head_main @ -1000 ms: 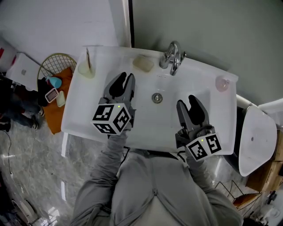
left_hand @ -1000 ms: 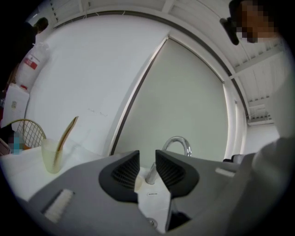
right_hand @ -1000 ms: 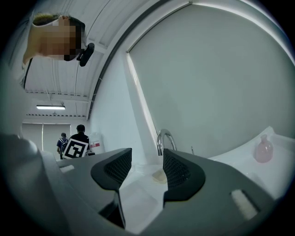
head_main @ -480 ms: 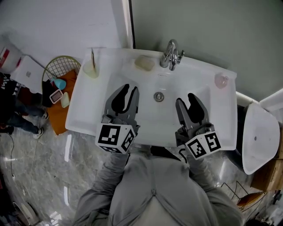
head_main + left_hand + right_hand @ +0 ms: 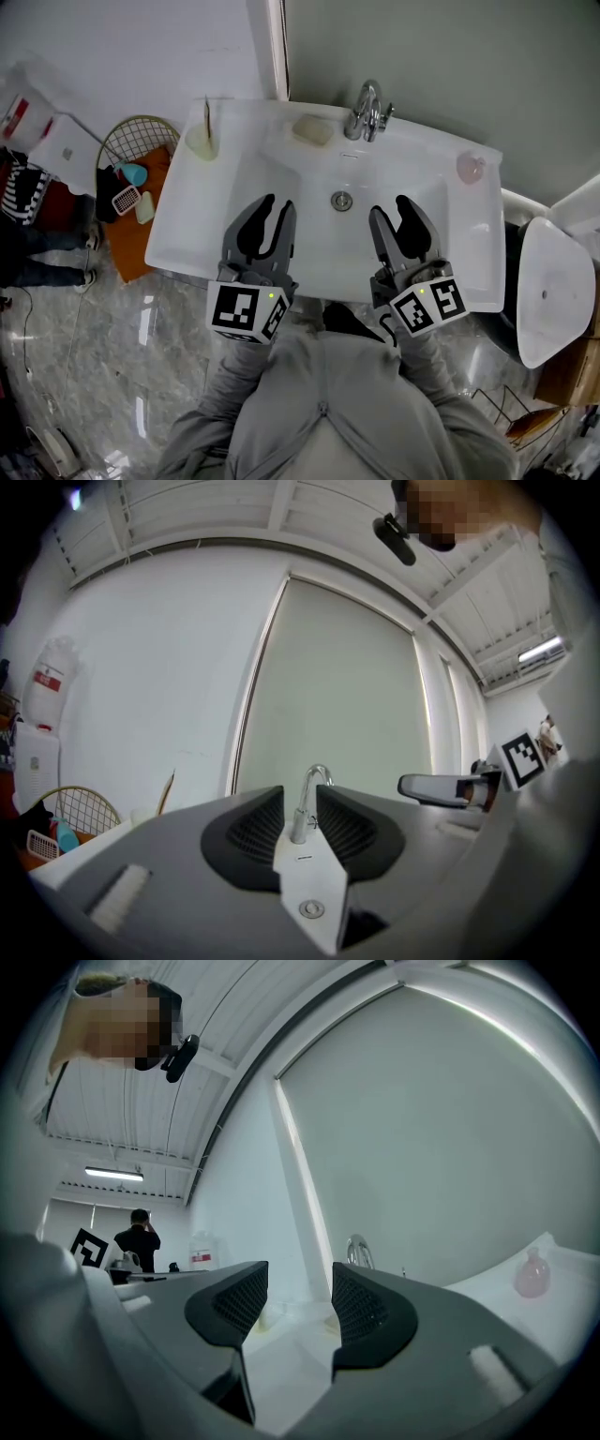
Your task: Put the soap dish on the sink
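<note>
Your left gripper [image 5: 277, 203] and right gripper [image 5: 390, 207] hover over the near half of the white sink [image 5: 178, 225], each with its jaws apart and nothing between them. The soap dish [image 5: 311, 129] sits on the sink's far rim, just left of the faucet [image 5: 367, 112].

White sink [image 5: 183, 230] with a tap [image 5: 367, 114] on its back rim, soap dish [image 5: 312, 130] just left of the tap, cup [image 5: 201, 142] farther left at the corner, pink bottle [image 5: 471, 168] well right of the tap, drain [image 5: 342, 200] in the bowl below the tap.
</note>
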{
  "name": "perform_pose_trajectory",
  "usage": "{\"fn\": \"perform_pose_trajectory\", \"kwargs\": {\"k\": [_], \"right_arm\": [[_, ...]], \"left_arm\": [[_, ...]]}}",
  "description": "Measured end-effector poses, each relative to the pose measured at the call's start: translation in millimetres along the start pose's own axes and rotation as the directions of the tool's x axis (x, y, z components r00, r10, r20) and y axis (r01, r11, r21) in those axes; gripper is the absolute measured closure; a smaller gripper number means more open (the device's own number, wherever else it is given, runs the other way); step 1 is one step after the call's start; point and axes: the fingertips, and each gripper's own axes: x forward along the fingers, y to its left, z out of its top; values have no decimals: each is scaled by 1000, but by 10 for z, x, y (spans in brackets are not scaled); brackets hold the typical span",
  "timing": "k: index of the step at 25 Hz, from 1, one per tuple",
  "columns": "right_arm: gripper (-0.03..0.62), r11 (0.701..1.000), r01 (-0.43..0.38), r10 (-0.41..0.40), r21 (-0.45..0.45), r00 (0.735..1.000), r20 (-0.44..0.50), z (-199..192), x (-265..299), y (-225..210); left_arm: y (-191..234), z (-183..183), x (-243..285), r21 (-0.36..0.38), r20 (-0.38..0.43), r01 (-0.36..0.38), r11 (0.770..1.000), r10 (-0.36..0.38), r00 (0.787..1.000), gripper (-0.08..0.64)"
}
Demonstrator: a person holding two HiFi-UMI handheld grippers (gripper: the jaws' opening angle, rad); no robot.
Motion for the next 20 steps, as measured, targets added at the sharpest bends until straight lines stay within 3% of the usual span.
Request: {"fn": "perform_pose_trajectory", "kwargs": {"k": [20], "right_arm": [[379, 999, -15, 14, -45, 1000, -15, -24, -59, 241]], "left_arm": [[66, 42, -292, 4, 8, -31, 1000, 31, 1000, 445]]}}
